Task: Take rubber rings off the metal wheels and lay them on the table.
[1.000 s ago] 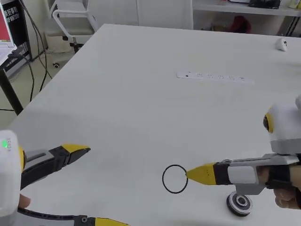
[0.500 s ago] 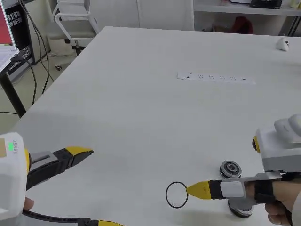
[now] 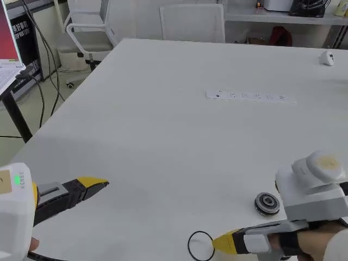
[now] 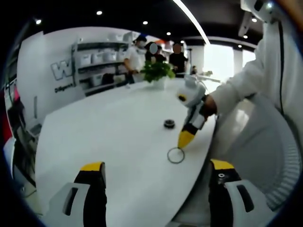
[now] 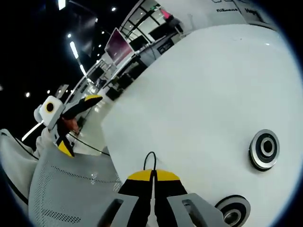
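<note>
My right gripper [image 3: 217, 243] reaches in low at the near right of the white table [image 3: 163, 136], shut on a thin black rubber ring [image 3: 200, 246] that sticks out from its yellow tips. In the right gripper view the ring [image 5: 150, 161] rises edge-on from the shut right gripper [image 5: 151, 174]. One metal wheel [image 3: 267, 202] lies flat just beyond that gripper; the right gripper view shows two wheels [image 5: 264, 149] [image 5: 232, 211]. My left gripper [image 4: 156, 165] stands wide open and empty at the near left, one yellow fingertip [image 3: 93, 184] pointing at the ring [image 4: 175, 155].
A white power strip [image 3: 250, 97] lies across the far middle of the table, with a small white object [image 3: 326, 57] at the far right. Chairs [image 3: 191, 22] and a side desk with cables [image 3: 22, 65] stand beyond the table's left and far edges.
My right gripper has drawn the ring toward the near table edge, away from the wheel. The head camera has tilted up a little. The left gripper has stayed open in place.
</note>
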`<action>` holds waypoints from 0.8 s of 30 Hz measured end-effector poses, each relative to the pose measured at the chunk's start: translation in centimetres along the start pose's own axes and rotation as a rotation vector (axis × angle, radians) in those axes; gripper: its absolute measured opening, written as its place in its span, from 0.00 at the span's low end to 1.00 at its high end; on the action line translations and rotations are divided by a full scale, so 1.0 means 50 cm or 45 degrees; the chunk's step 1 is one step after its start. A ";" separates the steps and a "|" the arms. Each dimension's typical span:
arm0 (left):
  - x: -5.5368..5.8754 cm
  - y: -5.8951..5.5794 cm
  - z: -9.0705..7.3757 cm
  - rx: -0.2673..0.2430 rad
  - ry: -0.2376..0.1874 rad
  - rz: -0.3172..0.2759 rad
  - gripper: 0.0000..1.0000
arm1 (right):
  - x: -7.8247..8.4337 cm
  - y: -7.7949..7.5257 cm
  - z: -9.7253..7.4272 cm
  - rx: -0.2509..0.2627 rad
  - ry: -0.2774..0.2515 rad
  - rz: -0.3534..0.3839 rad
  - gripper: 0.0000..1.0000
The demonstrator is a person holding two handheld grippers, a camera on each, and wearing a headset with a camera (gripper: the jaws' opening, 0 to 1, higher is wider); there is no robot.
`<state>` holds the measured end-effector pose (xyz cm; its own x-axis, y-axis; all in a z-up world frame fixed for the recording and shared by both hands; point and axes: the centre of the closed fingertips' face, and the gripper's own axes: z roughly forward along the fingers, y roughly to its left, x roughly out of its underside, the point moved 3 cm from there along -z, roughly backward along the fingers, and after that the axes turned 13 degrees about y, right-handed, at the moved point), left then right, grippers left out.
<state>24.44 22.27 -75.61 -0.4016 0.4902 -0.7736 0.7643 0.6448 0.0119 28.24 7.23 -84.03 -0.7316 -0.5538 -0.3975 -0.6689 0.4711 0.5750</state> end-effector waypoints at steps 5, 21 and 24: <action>0.001 -0.003 -0.002 -0.002 0.008 0.003 0.90 | 0.001 -0.002 0.003 0.020 -0.004 -0.032 0.00; 0.011 -0.005 -0.001 -0.028 0.045 0.014 0.90 | 0.007 -0.012 0.017 0.109 0.033 -0.098 0.00; 0.011 -0.004 -0.002 -0.031 0.047 0.014 0.90 | 0.006 -0.013 0.014 0.118 0.035 -0.112 0.00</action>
<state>23.99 22.46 -76.01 -0.4116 0.5186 -0.7494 0.7567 0.6528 0.0361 28.37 7.26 -85.02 -0.6666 -0.6138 -0.4230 -0.7405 0.4805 0.4698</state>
